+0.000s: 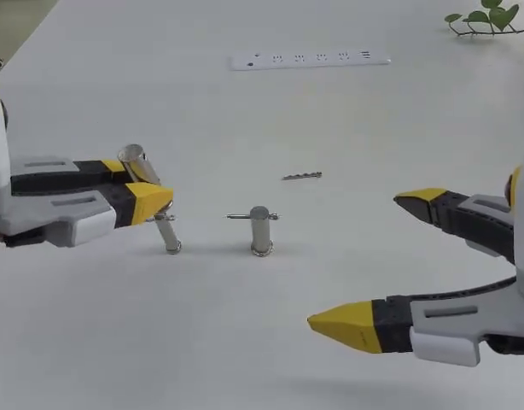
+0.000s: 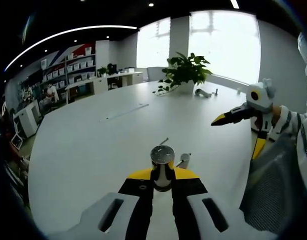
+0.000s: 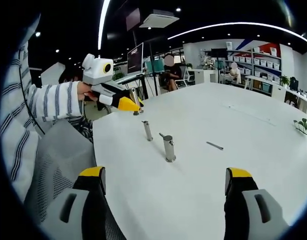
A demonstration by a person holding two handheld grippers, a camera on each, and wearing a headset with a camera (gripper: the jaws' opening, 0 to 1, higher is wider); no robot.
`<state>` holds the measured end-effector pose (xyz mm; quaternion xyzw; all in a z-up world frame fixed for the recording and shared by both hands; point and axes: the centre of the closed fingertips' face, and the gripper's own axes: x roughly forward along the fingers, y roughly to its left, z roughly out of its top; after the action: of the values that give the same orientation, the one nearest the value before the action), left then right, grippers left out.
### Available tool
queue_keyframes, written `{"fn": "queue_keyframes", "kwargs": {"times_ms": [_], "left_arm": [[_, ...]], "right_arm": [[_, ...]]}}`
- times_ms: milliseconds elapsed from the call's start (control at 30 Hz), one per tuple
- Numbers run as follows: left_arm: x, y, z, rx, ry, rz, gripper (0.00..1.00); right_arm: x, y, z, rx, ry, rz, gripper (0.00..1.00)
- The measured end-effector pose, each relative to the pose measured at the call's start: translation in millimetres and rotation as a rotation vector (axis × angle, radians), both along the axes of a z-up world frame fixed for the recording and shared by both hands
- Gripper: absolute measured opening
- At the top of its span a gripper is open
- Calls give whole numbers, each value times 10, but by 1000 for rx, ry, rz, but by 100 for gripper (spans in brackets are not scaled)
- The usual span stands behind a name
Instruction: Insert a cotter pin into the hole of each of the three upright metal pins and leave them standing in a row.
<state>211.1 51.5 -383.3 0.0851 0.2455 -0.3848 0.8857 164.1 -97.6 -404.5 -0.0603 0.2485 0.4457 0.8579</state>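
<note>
Head view: my left gripper [image 1: 138, 181] comes in from the left edge, its fingers clamped on a tilted metal pin, the held pin [image 1: 136, 161]. Just below it in the frame, the plain pin [image 1: 168, 232] stands upright on the white worktop [image 1: 245, 342]. To its right, apart from it, the centre pin [image 1: 260, 232] also stands upright, with a cotter pin [image 1: 245, 216] passed crosswise through its top. A loose cotter pin [image 1: 302, 176] lies flat further up the frame, right of centre. A power strip [image 1: 311, 60] lies near the top edge, and plant [image 1: 488, 17] leaves show in the upper right corner. My right gripper [image 1: 356, 260] reaches in from the right edge, with its yellow-tipped fingers [image 1: 352, 326] spread wide.

Left gripper view: I see the held pin [image 2: 162, 160] head-on at lower centre, pinched between the two yellow tips. Another pin [image 2: 183, 160] stands just to its right. The right gripper [image 2: 233, 115] shows at the right, with its fingers apart.

Right gripper view: my own fingers [image 3: 92, 175] rise at the bottom corners, far apart. The centre pin [image 3: 168, 147] stands mid-frame and the plain pin [image 3: 147, 130] stands up and to the left of it. The loose cotter pin [image 3: 214, 146] lies to the right. At upper left, beyond a striped sleeve [image 3: 48, 107], the left gripper [image 3: 124, 103] grips the held pin [image 3: 137, 106].
</note>
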Motion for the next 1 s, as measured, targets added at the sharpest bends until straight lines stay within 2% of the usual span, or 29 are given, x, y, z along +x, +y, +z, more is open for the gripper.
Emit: {"fn": "queue_keyframes", "kwargs": {"times_ms": [100, 267, 433, 500, 833, 1000], "left_arm": [[-89, -54, -95, 6, 7, -18, 9], [-179, -126, -229, 1, 28, -12, 9], [-301, -255, -409, 41, 44, -63, 9], [-334, -303, -475, 44, 61, -69, 9], [-382, -465, -702, 79, 85, -91, 9], [-369, -502, -773, 81, 91, -82, 9]], "right_arm": [[8, 14, 28, 23, -3, -4, 98], [14, 10, 33, 27, -3, -5, 98], [-2, 17, -1, 19, 3, 2, 98], [-15, 27, -9, 17, 3, 9, 98], [-15, 32, -24, 22, 6, 5, 98], [-9, 10, -49, 21, 11, 2, 98]]}}
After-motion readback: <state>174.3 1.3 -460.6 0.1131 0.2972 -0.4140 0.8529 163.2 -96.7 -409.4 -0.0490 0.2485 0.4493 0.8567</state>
